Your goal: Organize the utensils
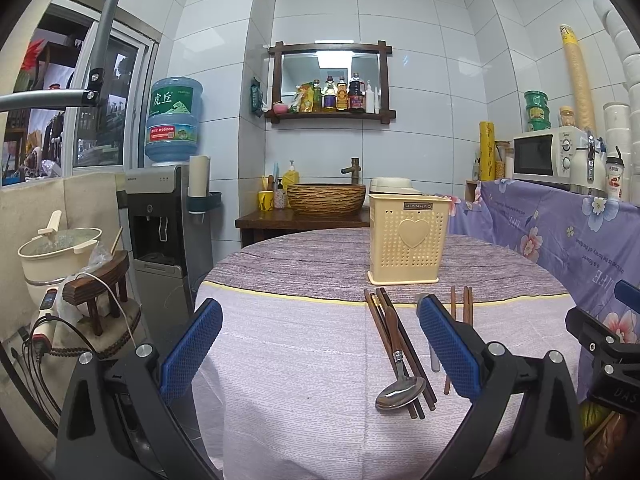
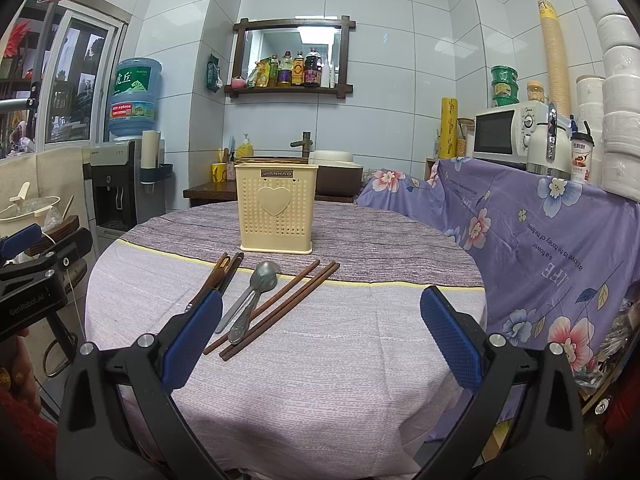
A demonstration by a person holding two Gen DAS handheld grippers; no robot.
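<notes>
A cream perforated utensil holder [image 1: 408,240] [image 2: 276,212] stands upright on the round table [image 1: 300,360] [image 2: 340,360]. In front of it lie a wooden-handled spoon [image 1: 398,364] on brown chopsticks [image 1: 404,352], and another chopstick pair [image 1: 466,304]. In the right wrist view a metal spoon [image 2: 256,292] lies beside brown chopsticks [image 2: 280,308], with the wooden-handled spoon [image 2: 218,276] further left. My left gripper [image 1: 320,344] is open and empty above the table, its right finger beside the utensils. My right gripper [image 2: 320,336] is open and empty, right of the utensils.
A sink counter [image 1: 304,220] with a woven basin stands behind the table. A water dispenser [image 1: 160,220] and a pot [image 1: 56,252] are at the left. A purple floral cloth [image 2: 540,240] covers the counter at the right, with a microwave [image 2: 508,132] on it.
</notes>
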